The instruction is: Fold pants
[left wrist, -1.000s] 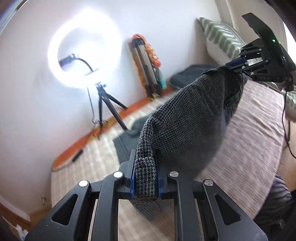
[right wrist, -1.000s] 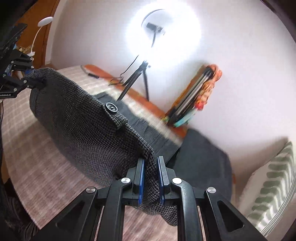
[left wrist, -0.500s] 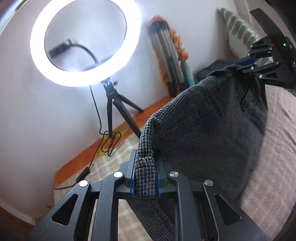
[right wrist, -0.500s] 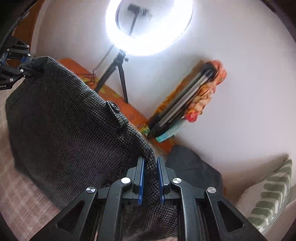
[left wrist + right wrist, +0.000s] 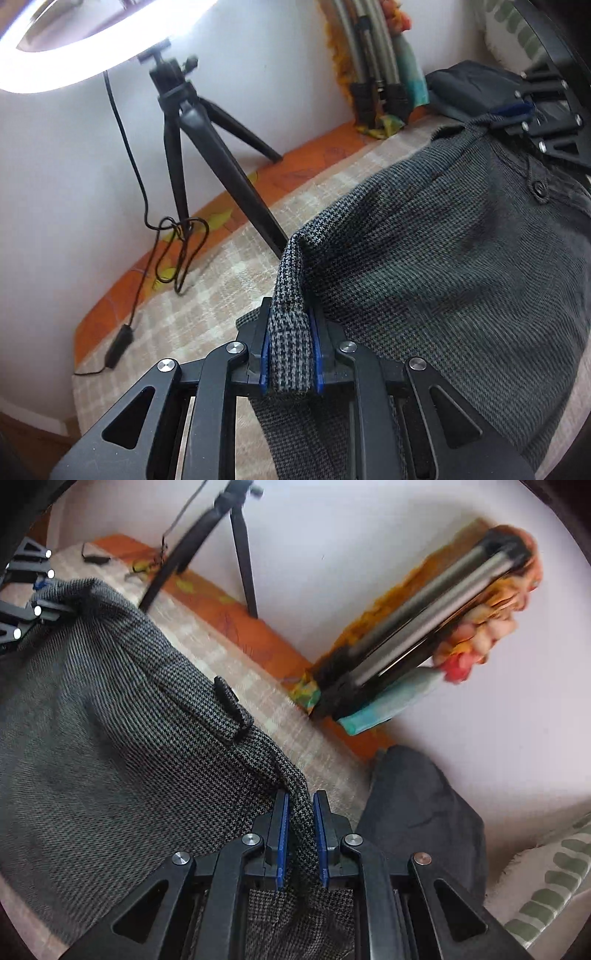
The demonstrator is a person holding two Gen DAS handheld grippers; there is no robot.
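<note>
The bed (image 5: 229,273) lies below the gray checked pants (image 5: 443,266), whose waistband spans sideways between the 2 grippers, the left gripper (image 5: 290,354) and right gripper (image 5: 300,843) each having jaws clamped on 1 end, neither nearer.

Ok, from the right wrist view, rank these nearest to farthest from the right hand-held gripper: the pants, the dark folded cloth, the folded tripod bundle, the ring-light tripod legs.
1. Pants: clamped in the right hand-held gripper, spreading left.
2. Dark folded cloth: just right of the fingers, on the bed.
3. Folded tripod bundle: upper right, leaning on the wall.
4. Ring-light tripod legs: top centre-left, by the far wall.
</note>
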